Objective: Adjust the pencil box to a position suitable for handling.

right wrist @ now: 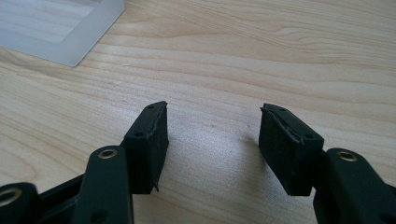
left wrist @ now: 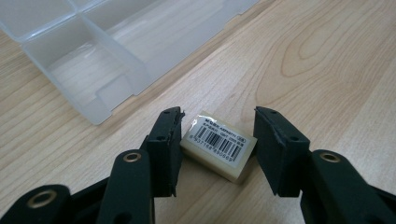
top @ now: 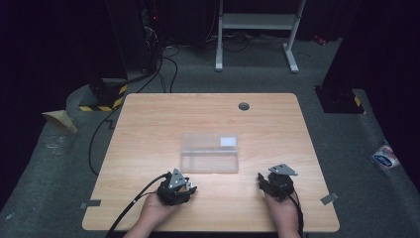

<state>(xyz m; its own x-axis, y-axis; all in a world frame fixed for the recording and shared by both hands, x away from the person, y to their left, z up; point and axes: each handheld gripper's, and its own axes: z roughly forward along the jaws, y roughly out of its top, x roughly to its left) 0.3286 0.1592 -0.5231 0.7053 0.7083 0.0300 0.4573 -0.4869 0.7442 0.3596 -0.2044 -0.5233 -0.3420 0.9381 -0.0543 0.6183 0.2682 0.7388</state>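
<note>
Small eraser (left wrist: 218, 148) lying flat on the wooden surface (top: 277, 129) between the spread jaws of the left claw (left wrist: 218, 140), near the clear box (left wrist: 88, 70) (right claw (right wrist: 212, 144) spread too, nothing in it), probably light, a bit squishy, best pinched on its two short sides.

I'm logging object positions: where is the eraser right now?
In the left gripper view, the eraser lies on the table between the open left gripper jaws, near the clear box.
</note>
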